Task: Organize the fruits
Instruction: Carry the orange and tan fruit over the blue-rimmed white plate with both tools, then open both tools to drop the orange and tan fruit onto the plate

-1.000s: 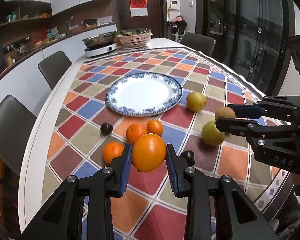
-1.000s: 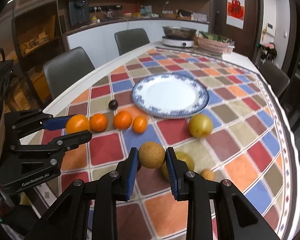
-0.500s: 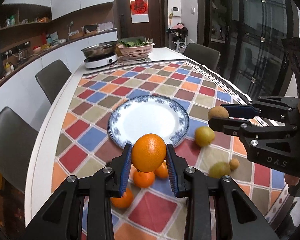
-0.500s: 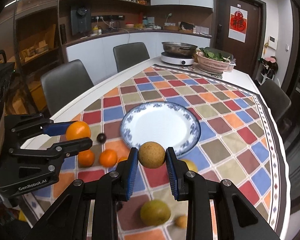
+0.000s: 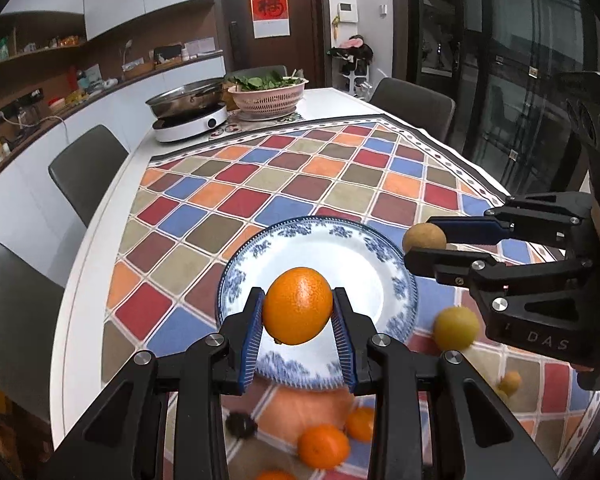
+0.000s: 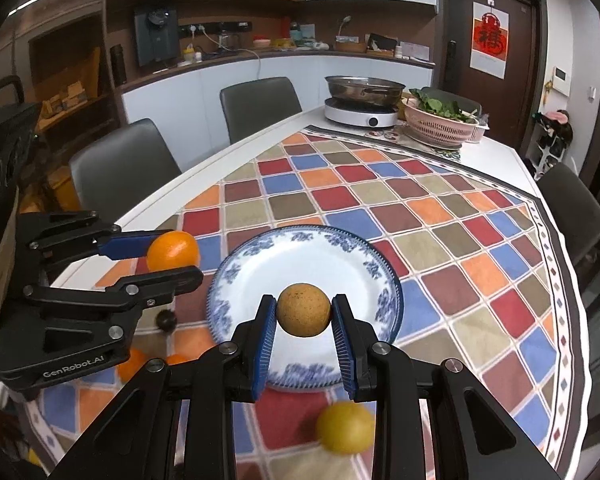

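Observation:
My left gripper (image 5: 298,312) is shut on a large orange (image 5: 298,310) and holds it above the near part of the blue-rimmed white plate (image 5: 352,252). My right gripper (image 6: 303,316) is shut on a round brown fruit (image 6: 303,310) above the same plate (image 6: 300,256). In the left wrist view the right gripper (image 5: 424,246) with its brown fruit (image 5: 423,236) is over the plate's right rim. In the right wrist view the left gripper (image 6: 176,256) with the orange (image 6: 173,249) is at the plate's left.
On the checkered cloth near me lie small oranges (image 5: 323,444), a yellow fruit (image 5: 456,328) (image 6: 345,426) and a dark plum (image 5: 241,426) (image 6: 166,320). At the far end stand a hot pot cooker (image 5: 188,114) and a pink basket of greens (image 5: 267,94). Chairs ring the table.
Both grippers have moved forward and up with their fruits, from over the loose fruit to over the plate. Both stay shut.

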A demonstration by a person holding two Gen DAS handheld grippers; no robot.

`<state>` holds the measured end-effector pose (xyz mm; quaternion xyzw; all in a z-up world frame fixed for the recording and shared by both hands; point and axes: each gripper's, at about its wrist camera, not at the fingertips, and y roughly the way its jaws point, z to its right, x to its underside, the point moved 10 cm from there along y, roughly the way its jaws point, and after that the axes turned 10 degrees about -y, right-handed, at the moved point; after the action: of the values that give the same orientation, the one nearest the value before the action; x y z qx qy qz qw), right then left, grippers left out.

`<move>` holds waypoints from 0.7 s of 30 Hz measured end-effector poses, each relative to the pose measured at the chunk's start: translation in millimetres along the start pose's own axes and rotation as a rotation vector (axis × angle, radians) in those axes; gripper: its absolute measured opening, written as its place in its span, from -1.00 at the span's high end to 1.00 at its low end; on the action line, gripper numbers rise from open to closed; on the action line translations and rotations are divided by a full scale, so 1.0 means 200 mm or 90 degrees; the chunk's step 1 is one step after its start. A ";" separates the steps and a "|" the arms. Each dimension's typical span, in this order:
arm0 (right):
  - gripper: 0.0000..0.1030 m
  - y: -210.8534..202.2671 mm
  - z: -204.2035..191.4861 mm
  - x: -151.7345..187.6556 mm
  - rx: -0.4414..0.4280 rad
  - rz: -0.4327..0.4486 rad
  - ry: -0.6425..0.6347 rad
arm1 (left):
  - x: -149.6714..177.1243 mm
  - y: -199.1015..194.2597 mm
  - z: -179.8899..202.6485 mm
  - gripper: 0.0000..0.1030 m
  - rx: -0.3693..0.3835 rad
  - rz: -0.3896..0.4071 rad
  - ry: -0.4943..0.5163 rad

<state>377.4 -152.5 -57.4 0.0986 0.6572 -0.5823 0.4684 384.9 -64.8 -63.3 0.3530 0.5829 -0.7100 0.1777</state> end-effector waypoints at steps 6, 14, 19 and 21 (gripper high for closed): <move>0.43 0.21 0.09 -0.04 -0.002 -0.034 0.001 | -0.07 0.22 -0.07 0.35 -0.010 -0.028 -0.009; 0.43 0.48 0.20 -0.02 -0.018 -0.112 0.024 | -0.08 0.51 -0.14 0.35 -0.010 -0.106 -0.045; 0.43 0.60 0.25 0.01 -0.020 -0.140 0.040 | -0.07 0.62 -0.16 0.35 -0.011 -0.141 -0.067; 0.43 0.63 0.24 0.02 -0.029 -0.149 0.046 | -0.06 0.65 -0.17 0.35 -0.017 -0.148 -0.070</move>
<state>484.8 -157.8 -138.6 0.0313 0.6938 -0.6137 0.3755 490.8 -67.6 -148.6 0.2408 0.6185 -0.7365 0.1306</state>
